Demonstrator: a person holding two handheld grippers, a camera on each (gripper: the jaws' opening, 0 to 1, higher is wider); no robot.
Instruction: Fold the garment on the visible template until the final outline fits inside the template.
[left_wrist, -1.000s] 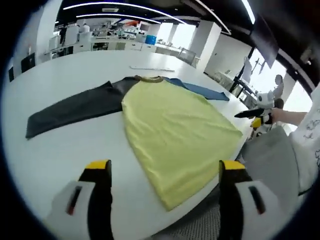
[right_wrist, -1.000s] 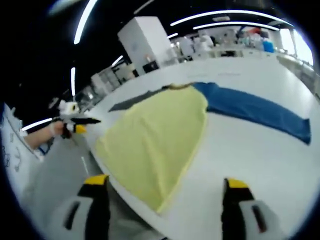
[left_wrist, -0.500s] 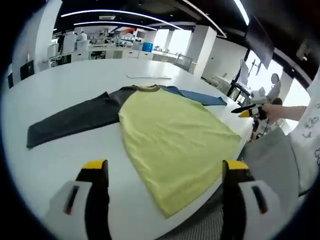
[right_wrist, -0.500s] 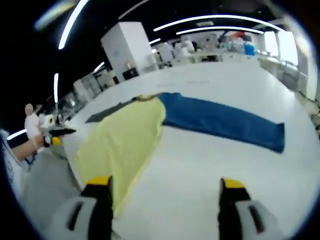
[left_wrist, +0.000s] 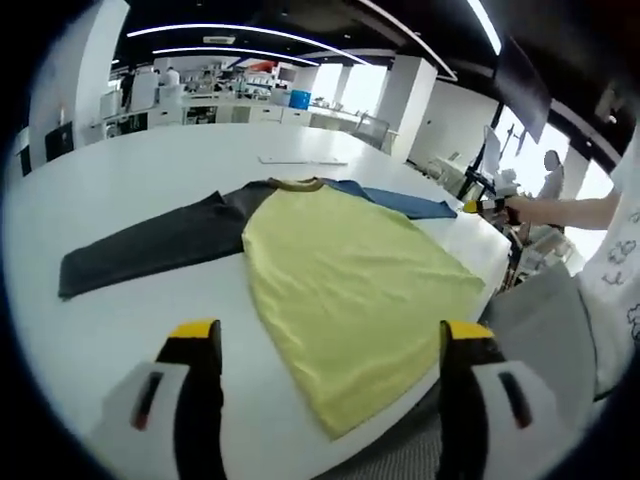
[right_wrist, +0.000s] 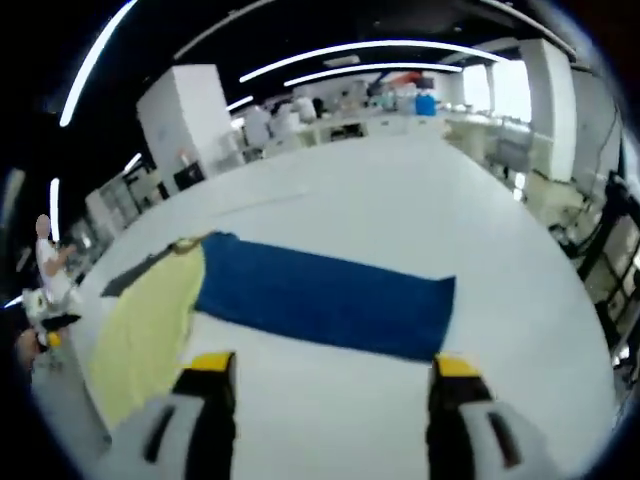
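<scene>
Garment (left_wrist: 350, 300) lying flat and unfolded on the white counter (left_wrist: 130, 190), yellow body reaching the near edge, dark sleeve (left_wrist: 150, 245) stretching one way, blue sleeve (right_wrist: 320, 300) the other. Right claw (right_wrist: 325, 375) having swung off the yellow body over the past second, now hovering spread and empty just above the blue sleeve. Left claw (left_wrist: 320, 340) hanging spread and empty near the hem. Probably lining up the first sleeve fold; nothing gripped yet. Template not discernible.

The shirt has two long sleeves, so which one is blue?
The blue sleeve lies in front of the right gripper. The other, the dark grey sleeve, stretches the opposite way from the yellow body.
</scene>
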